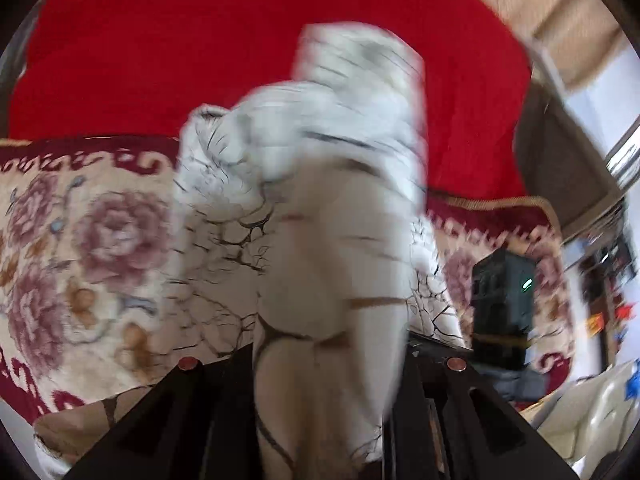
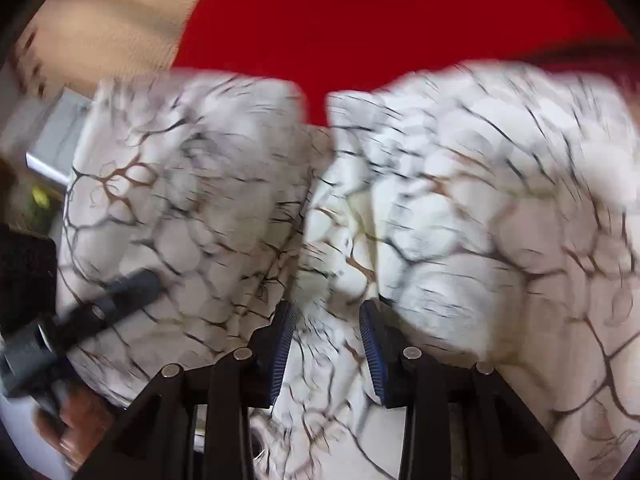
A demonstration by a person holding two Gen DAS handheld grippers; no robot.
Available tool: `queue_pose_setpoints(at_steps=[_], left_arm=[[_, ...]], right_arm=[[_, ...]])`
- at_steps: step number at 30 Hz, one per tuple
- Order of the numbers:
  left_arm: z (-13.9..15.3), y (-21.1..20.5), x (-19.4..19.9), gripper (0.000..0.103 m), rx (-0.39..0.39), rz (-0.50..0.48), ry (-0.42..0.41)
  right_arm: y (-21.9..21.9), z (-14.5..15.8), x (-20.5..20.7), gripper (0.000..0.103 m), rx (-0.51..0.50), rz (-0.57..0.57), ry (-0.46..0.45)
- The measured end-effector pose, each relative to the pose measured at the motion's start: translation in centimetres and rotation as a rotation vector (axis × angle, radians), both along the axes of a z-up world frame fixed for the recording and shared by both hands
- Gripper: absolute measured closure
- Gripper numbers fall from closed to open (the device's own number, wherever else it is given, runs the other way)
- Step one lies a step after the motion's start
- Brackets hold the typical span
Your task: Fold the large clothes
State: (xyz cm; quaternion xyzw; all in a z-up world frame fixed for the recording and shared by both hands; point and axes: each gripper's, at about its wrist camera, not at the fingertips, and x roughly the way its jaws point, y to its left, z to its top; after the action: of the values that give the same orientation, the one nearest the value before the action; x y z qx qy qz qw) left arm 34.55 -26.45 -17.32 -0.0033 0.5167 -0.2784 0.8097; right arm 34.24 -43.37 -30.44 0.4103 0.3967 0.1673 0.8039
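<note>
Here, the left gripper (image 1: 324, 364) is holding a bunch of the white garment (image 1: 320, 184) between its fingers (image 1: 200, 412), pinched tight, and the cloth is hanging up toward 12 o'clock over the red blanket (image 1: 160, 48). A flowered cushion (image 1: 80, 256) is sitting at 9 o'clock. The right gripper (image 2: 326, 344) is also gripping the crackle-patterned cloth; its blue fingers (image 2: 370, 354) are standing a little apart with fabric stuffed between them. Everything is looking blurry.
</note>
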Motion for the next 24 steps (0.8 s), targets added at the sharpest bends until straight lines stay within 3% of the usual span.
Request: queue_pose_setpoints(at_steps=[3,5,7,8,10,12,15,20,23,24], left_arm=[[-3.2,-3.5,0.1,0.084,0.093,-0.019,0.061],[-4.3,-4.3,0.2,0.072,0.107,0.001,0.094],[-3.5,-4.8,-0.4,0.044,0.067,-0.018,0.090],[-2.9,-4.9,-0.7,0.039,0.048,-0.026,0.104],[-0.8,-4.5,-1.7,0.036,0.009,-0.044,0.114],[1.0,-3.6,-2.4,0.036,-0.009,-0.061,0.096],[3.7,-0.8,-2.7,0.036,-0.176,-0.124,0.150],[6.6,7.4,-1.1,0.036,-0.402,-0.126,0.129],[6.9,11.7,0.0,0.035,-0.406,-0.042,0.070],[6.7,12.9,0.4,0.035,-0.382,-0.010,0.044]], right_arm=[[-3.8,-2.2,-1.0,0.067,0.187,-0.033,0.056],[-6.6,-3.1,-2.4,0.067,0.240,-0.095,0.066],[-8.5,-3.8,-3.5,0.067,0.222,-0.141,0.087],[-9.0,-4.4,-3.7,0.067,0.244,-0.139,0.090],[-9.6,-5.7,-3.7,0.067,0.310,-0.117,0.093],[-9.3,-5.9,-3.6,0.067,0.290,-0.109,0.087],[-8.5,-5.5,-3.2,0.067,0.245,-0.117,0.079],[-8.1,-5.2,-3.6,0.064,0.230,-0.143,0.067],[-7.4,-3.4,-4.7,0.063,0.227,-0.159,0.041],[-7.1,-2.3,-5.2,0.050,0.231,-0.157,0.014]])
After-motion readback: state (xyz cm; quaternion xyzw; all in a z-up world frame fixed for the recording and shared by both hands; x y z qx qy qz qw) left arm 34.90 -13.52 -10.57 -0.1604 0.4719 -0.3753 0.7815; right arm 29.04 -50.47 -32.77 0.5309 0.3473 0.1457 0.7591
